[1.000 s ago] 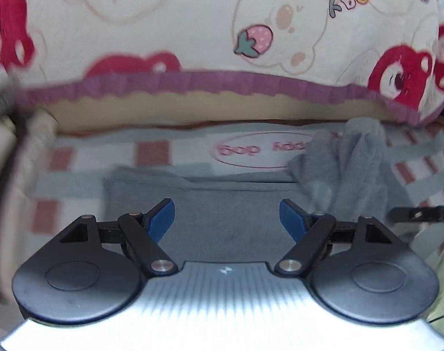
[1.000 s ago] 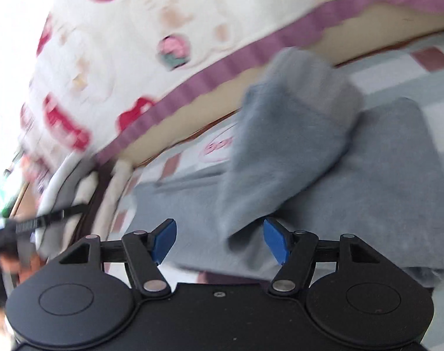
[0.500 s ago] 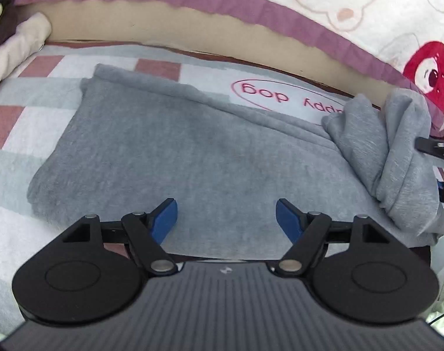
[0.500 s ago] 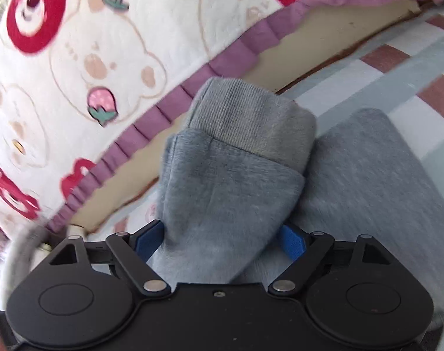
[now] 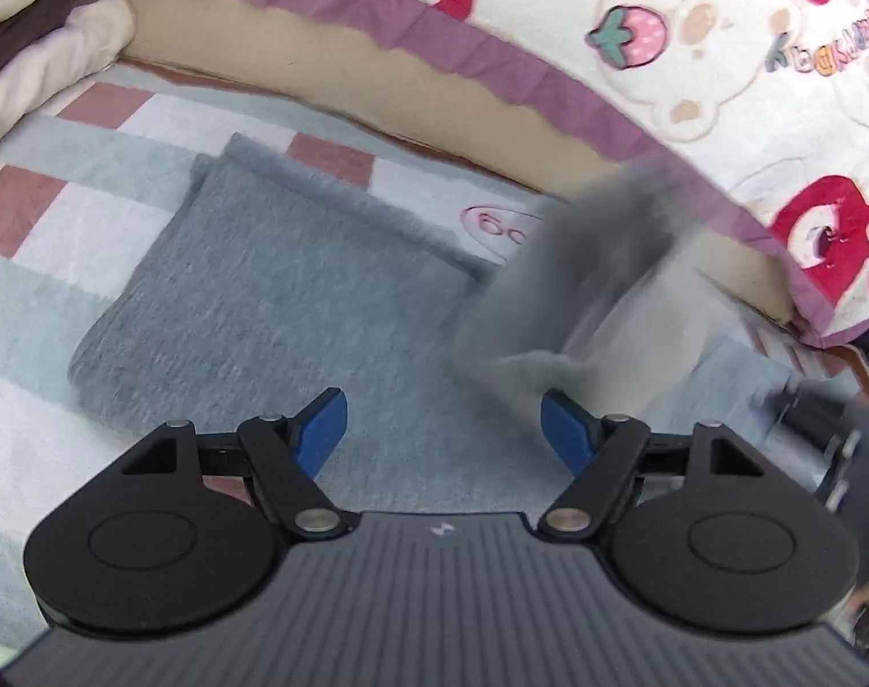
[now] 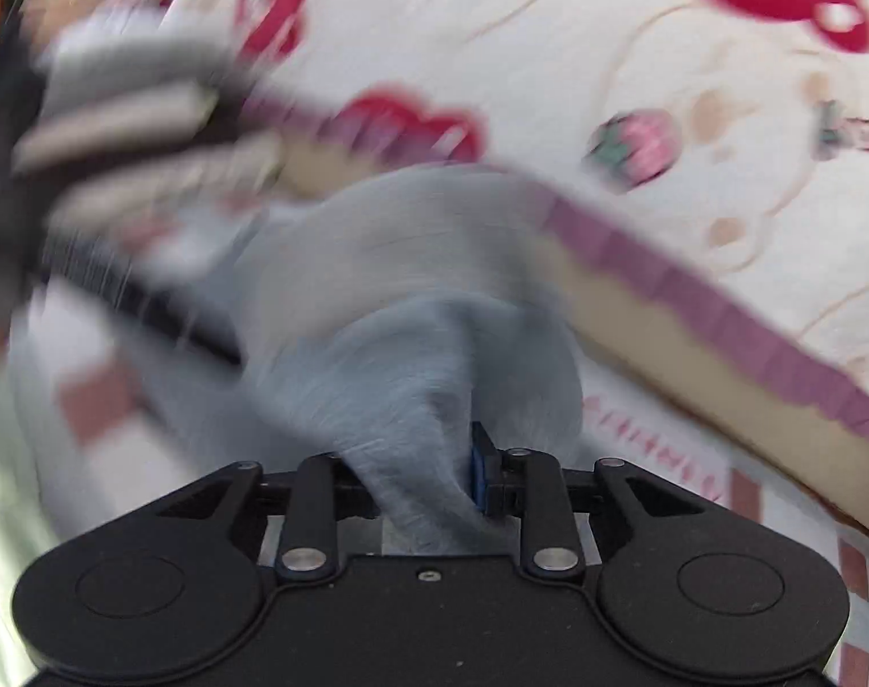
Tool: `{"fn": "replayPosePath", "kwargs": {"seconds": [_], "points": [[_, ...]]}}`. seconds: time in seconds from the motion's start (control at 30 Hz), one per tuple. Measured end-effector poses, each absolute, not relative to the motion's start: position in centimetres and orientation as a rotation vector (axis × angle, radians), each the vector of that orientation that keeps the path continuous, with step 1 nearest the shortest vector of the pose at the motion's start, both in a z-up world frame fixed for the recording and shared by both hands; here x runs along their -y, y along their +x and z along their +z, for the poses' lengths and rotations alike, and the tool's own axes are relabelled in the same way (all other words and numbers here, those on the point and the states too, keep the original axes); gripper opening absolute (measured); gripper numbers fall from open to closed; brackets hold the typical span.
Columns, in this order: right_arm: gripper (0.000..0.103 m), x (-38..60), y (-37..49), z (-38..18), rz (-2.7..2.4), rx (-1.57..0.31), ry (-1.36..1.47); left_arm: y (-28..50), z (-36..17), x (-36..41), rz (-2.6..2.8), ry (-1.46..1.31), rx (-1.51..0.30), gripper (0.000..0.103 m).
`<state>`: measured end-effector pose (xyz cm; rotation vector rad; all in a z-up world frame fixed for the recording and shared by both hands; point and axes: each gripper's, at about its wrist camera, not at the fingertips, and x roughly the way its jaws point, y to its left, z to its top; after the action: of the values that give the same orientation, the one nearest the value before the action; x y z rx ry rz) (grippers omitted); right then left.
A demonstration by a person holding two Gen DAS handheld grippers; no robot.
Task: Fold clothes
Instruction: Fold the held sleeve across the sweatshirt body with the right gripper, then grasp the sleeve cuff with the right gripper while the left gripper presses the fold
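The left gripper (image 5: 443, 429) hovers with jaws wide over the grey garment (image 5: 274, 297), which lies folded flat on the checked bed (image 5: 51, 263) near the pillow (image 5: 721, 57). The right gripper's (image 6: 429, 486) jaws pinch a blurred garment end.

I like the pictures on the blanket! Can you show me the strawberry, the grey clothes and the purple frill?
strawberry (image 5: 629, 37), left wrist view, on its pink body.
grey garment (image 5: 274, 297), left wrist view, on the flat folded part.
purple frill (image 5: 411, 28), left wrist view, on the blanket's ruffled edge.
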<state>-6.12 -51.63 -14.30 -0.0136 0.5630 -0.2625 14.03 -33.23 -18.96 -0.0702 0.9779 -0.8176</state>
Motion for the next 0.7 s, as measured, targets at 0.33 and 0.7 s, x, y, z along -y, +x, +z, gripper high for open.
{"fn": "replayPosePath", "kwargs": {"seconds": [0.33,0.7], "points": [[0.057,49.5,-9.0,-16.7,-0.206,-0.679,-0.134,15.5,-19.7,30.5,-0.826,-0.406,-1.159,0.076],[0.058,54.2,-14.5,-18.0,-0.348,-0.716,-0.087,10.9,-18.7,34.5,-0.961,-0.418,-1.162,0.084]]}}
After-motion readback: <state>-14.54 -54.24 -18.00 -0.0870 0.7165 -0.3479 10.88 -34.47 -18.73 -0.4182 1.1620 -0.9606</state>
